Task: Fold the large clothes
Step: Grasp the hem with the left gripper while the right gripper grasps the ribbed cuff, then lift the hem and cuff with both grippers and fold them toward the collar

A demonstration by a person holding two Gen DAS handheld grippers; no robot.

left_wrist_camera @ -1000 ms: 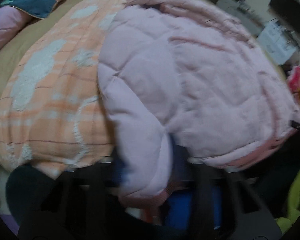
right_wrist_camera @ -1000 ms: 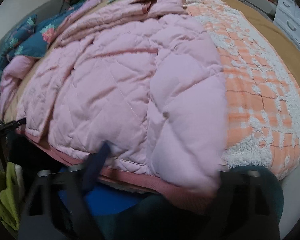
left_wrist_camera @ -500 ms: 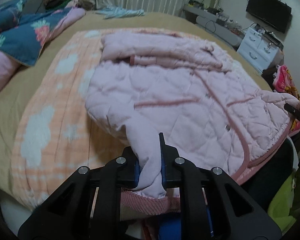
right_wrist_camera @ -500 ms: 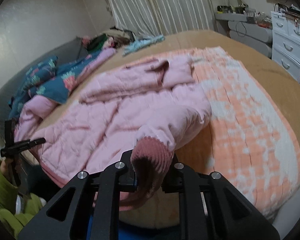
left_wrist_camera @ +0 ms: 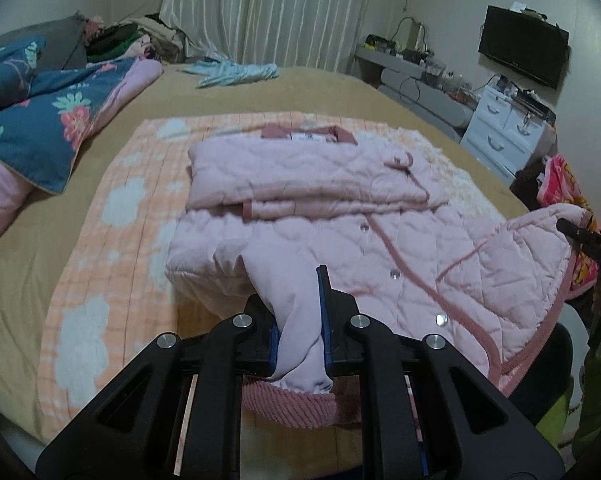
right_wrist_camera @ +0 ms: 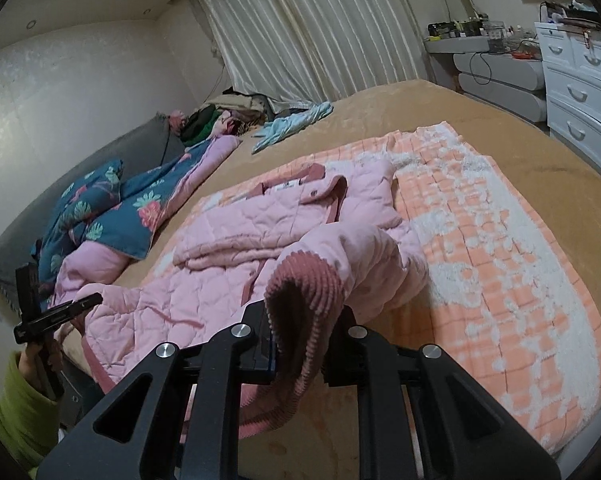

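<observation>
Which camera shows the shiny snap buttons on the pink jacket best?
The left wrist view: the pink jacket faces it, with its snap buttons lined along the front edge. The right wrist view shows mostly the ribbed cuff, and no buttons clearly.

You won't get any readable text here. The only label is the white neck tag (left_wrist_camera: 309, 136) inside the collar of the pink quilted jacket (left_wrist_camera: 380, 216); it carries dark print, possibly a small logo, but it's too small and blurred to make out in either wrist view. No numbers, brands or signs can be read on anything else
</observation>
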